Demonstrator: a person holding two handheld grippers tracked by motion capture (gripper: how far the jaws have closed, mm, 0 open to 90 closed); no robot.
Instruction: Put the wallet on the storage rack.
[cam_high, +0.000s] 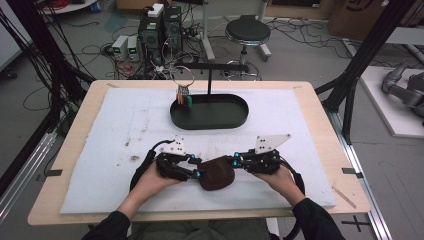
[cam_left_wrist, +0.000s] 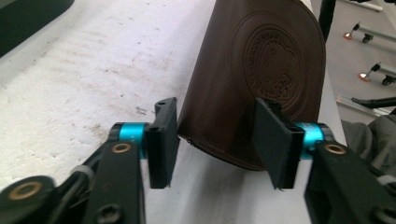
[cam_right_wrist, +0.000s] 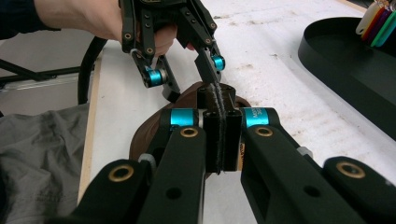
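- The right gripper (cam_right_wrist: 219, 135) had its jaws pressed together on an edge of the brown pouch (cam_high: 217, 173), the pads meeting with only a thin seam between them.
- The left gripper (cam_left_wrist: 217, 140) stood with jaws wide, one pad on each side of the pouch's rounded end, neither pad clearly touching it.
- The pouch, embossed with a round emblem, lay on the white mat (cam_high: 115, 130) between both grippers, near the table's front edge.
- Farther back sat a black tray (cam_high: 210, 117) with coloured tags at its left end.
- Judged step: steadying the pouch for a two-handed hold. Next, the left jaws likely needed to close squarely on that end.
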